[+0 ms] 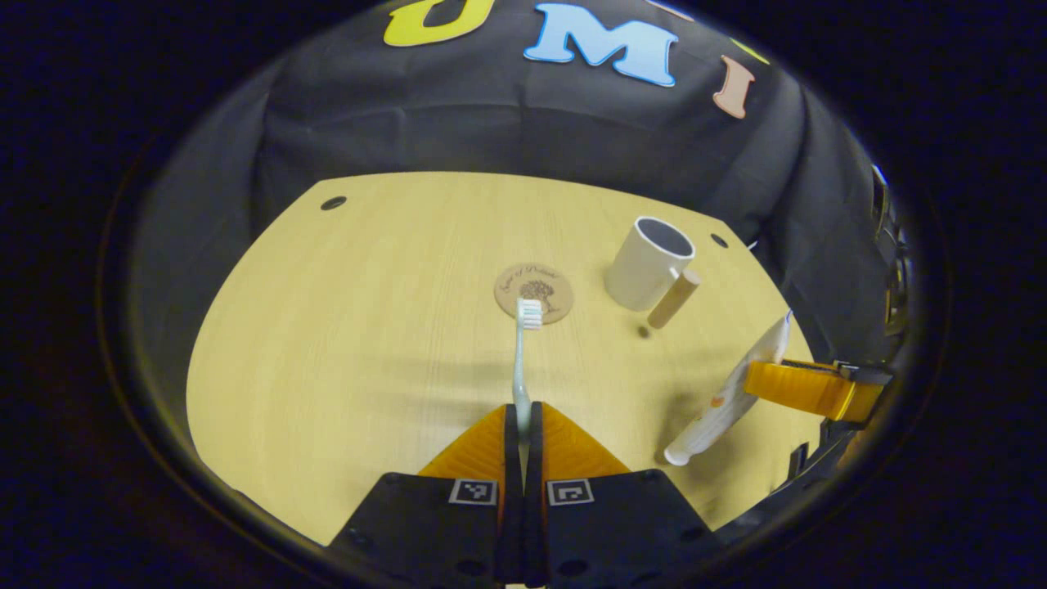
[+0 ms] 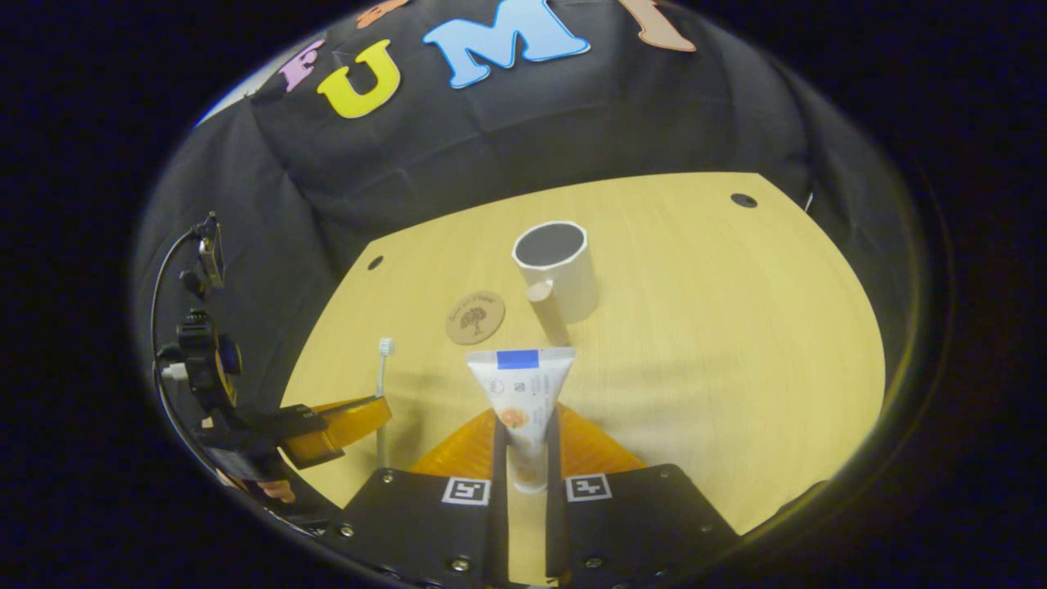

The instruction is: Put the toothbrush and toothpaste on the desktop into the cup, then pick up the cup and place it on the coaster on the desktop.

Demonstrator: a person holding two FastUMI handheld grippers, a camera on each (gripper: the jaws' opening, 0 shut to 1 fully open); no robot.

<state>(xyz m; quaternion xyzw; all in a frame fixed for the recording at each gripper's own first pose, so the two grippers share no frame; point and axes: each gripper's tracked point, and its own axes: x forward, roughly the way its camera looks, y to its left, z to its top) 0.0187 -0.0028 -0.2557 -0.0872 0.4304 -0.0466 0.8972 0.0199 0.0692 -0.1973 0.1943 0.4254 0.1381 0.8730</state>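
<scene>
Two handheld grippers lift bathroom items over a light wood desktop in a cloth-walled booth. In the left gripper view, the left gripper has its jaws pressed nearly together, pinching the handle of a toothbrush; the brush sticks out fwd along the fingers, bristle head at the far end, overlapping the near edge of the round coaster in this view. Whether the brush head touches the coaster or hangs above it can't be told from here.

To the right in the same view, the right gripper clamps a toothpaste tube, which slants cap-down toward the desktop w/ its flat crimped end up. In the right gripper view, the right gripper has its fingers a narrow gap apart, both pressing the tube btwn them; cap end sits back toward the camera, wide crimped end points fwd.

The white cup stands upright and open-mouthed on the desktop, beyond and right of the coaster, apart from it, its wooden handle angled toward the grippers. In the right gripper view, the cup is straight ahead past the tube, the coaster just left of it, and the left gripper holds the toothbrush upright at left.
</scene>
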